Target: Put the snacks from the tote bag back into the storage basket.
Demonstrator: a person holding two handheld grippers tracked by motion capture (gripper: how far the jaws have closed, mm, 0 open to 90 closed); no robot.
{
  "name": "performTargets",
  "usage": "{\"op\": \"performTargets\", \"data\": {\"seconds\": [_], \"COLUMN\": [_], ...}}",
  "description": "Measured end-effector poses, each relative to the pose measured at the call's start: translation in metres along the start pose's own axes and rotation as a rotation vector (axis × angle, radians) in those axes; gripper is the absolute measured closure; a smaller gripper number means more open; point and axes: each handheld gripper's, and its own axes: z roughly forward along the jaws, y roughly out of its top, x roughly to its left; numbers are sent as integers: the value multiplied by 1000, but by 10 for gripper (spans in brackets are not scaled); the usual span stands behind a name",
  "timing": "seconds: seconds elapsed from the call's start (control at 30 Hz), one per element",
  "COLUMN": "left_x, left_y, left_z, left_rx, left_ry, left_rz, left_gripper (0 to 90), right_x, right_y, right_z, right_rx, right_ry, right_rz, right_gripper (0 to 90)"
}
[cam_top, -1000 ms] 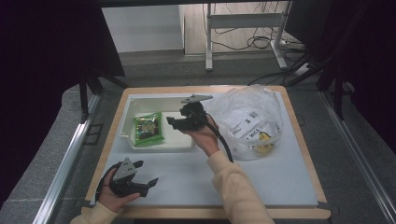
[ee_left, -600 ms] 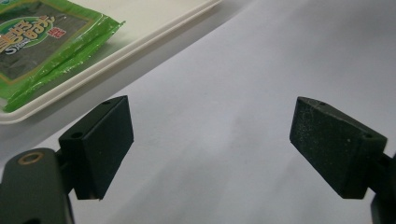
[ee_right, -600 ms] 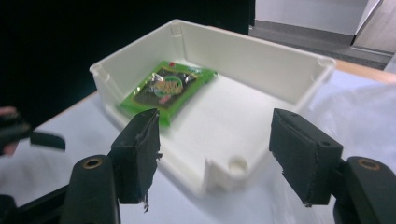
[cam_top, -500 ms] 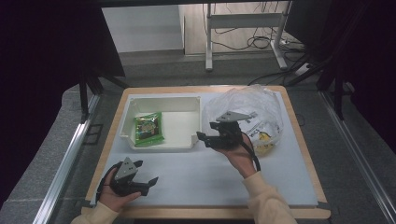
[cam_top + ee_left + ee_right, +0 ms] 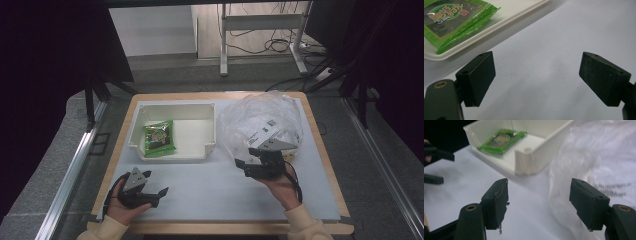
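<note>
Resting near the seven o'clock corner of the bench point(image 5: 210, 192), the left tongs point(image 5: 161, 193) lie in the person's left hand point(image 5: 122, 210) with the jaws spread wide and nothing between them. From the left gripper view those two black jaws frame bare white bench surface, and the green snack packet point(image 5: 451, 18) lies up at eleven o'clock inside the white tray point(image 5: 506, 18). The right tongs point(image 5: 242, 167) are held in the right hand point(image 5: 280, 187) at about five o'clock on the bench, jaws also wide apart and holding nothing, just beside the near edge of the clear plastic bag point(image 5: 262, 122). In the right gripper view the bag's crinkled film takes up the one to four o'clock side, reaching down by the right-hand jaw, though contact cannot be judged. Seen from the high view, the white tray sits at about eleven o'clock from the bench's centre, its right wall close to the bag, and the green packet lies flat in the tray's left half. Printed paper shows through the bag's film, too blurred to read.
</note>
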Motion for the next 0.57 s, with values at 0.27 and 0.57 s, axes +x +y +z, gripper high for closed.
{"op": "performTargets", "data": {"seconds": [0.27, 0.57], "left_x": [0, 1], "left_y": [0, 0], "left_z": [-1, -4], "left_rx": [-6, -14], "left_ry": [-2, -13], "left_rz": [1, 4], "left_gripper": [136, 137], "right_x": [-8, -2], "right_y": [-23, -22], "right_z": [3, 4], "right_rx": [58, 38], "right_ry": [-11, -9], "right_rz": [19, 2], "right_gripper": [317, 306]}}
